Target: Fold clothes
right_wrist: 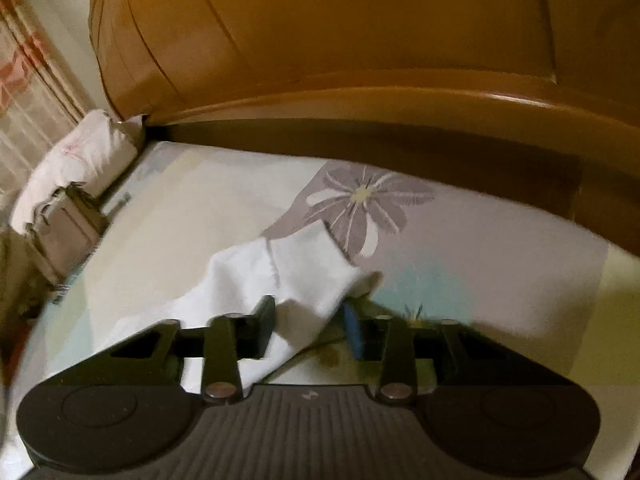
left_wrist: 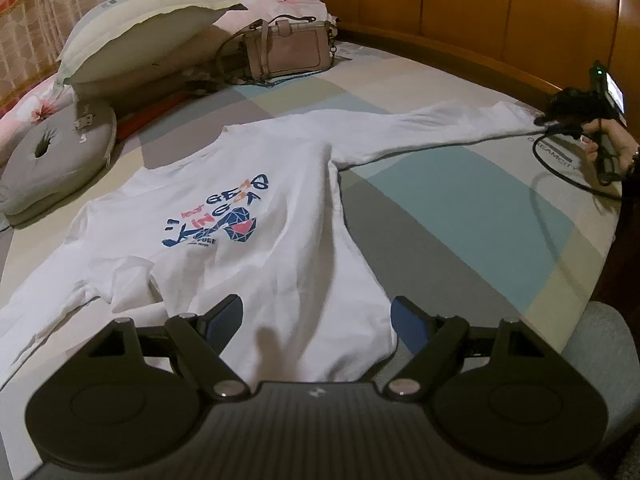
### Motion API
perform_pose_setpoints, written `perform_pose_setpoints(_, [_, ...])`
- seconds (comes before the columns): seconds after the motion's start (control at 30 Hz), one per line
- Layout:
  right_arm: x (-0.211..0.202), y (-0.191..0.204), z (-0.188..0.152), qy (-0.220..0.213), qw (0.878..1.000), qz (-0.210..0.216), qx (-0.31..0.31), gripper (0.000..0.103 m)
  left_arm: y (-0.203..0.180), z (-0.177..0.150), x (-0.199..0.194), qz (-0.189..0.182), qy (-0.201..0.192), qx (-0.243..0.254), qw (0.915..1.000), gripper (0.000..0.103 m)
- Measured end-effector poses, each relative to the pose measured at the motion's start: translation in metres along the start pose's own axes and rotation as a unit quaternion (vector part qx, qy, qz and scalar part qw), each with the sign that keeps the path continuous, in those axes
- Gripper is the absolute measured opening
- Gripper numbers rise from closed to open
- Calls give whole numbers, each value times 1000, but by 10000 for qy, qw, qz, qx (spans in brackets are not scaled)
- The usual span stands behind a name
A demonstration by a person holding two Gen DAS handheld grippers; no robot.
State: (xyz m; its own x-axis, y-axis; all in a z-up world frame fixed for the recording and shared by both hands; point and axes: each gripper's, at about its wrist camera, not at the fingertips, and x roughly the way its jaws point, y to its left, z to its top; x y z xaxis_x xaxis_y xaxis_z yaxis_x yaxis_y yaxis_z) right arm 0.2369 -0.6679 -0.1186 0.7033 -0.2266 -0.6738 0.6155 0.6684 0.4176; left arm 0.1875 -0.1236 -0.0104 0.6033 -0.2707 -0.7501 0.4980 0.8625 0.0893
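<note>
A white long-sleeved shirt (left_wrist: 280, 264) with a blue and red print lies flat, front up, on the patchwork bedsheet (left_wrist: 460, 208). My left gripper (left_wrist: 316, 320) hovers open over the shirt's hem, nothing between its fingers. One sleeve (left_wrist: 420, 132) stretches right toward the headboard, where a hand (left_wrist: 608, 148) holds my right gripper (left_wrist: 538, 120) at the cuff. In the right wrist view the sleeve end (right_wrist: 248, 280) runs between the fingers of the right gripper (right_wrist: 310, 324). The jaws stand narrow, and a dark gap shows beside the blue pad (right_wrist: 354, 332). The other sleeve trails off at the lower left.
A wooden headboard (left_wrist: 480, 8) rims the far side of the bed. A pillow (left_wrist: 132, 28), a pink handbag (left_wrist: 288, 52) and a grey ring cushion (left_wrist: 52, 152) sit at the back left. A black cable (left_wrist: 560, 168) loops on the sheet below the right gripper.
</note>
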Motion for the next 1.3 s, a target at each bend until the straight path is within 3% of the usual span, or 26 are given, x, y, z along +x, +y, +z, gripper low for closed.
perform_pose_setpoints(0.2, [-18, 10, 5, -33, 9967, -663, -475, 20, 5, -1, 2, 3, -6, -65, 10000, 82])
perform_pose_setpoints(0.27, [-25, 11, 6, 61, 9949, -813, -586, 24, 5, -1, 3, -56, -40, -66, 10000, 82])
perform_pose_setpoints(0.33, [-31, 21, 6, 82, 9904, -1066, -872, 40, 5, -1, 4, -124, -77, -50, 9999, 82])
perform_pose_setpoints(0.4, [-38, 41, 5, -10, 9809, -1451, -1299, 47, 6, -2, 3, -151, -114, -47, 9998, 82])
perform_pose_setpoints(0.47, [-45, 66, 3, -272, 9709, -1581, -1780, 48, 7, -3, 3, -172, -152, -53, 9997, 82])
perform_pose_setpoints(0.53, [-51, 93, 1, -440, 9664, -1297, -2174, 48, 10, -4, 2, -164, -180, -63, 9997, 82])
perform_pose_setpoints(0.67, [-38, 159, -12, -96, 9601, 146, -2792, 47, 20, -6, 2, -90, -220, -152, 9996, 82])
perform_pose_setpoints(0.8, [3, 234, -35, 279, 9255, 1027, -3635, 47, 32, -9, 3, -53, -220, -267, 9994, 82])
perform_pose_setpoints(0.93, [53, 283, -55, 696, 8933, 1129, -4295, 47, 45, -13, 4, 32, -217, -399, 9990, 82])
perform_pose_setpoints(1.13, [84, 298, -78, 1083, 8477, 1185, -5057, 43, 59, -13, 9, 57, -321, -485, 9983, 82])
perform_pose_setpoints(1.17, [86, 299, -79, 1150, 8437, 1289, -5083, 31, 61, -13, 10, 56, -342, -492, 9982, 82])
perform_pose_setpoints(1.2, [87, 300, -79, 1252, 8414, 1438, -5057, 10, 62, -13, 11, 38, -367, -490, 9981, 82])
perform_pose_setpoints(1.23, [86, 301, -81, 1278, 8376, 1518, -5089, 4, 62, -12, 12, 21, -383, -489, 9981, 82])
perform_pose_setpoints(1.3, [84, 305, -91, 1089, 8239, 1453, -5368, 3, 62, -12, 16, -17, -386, -489, 9981, 82])
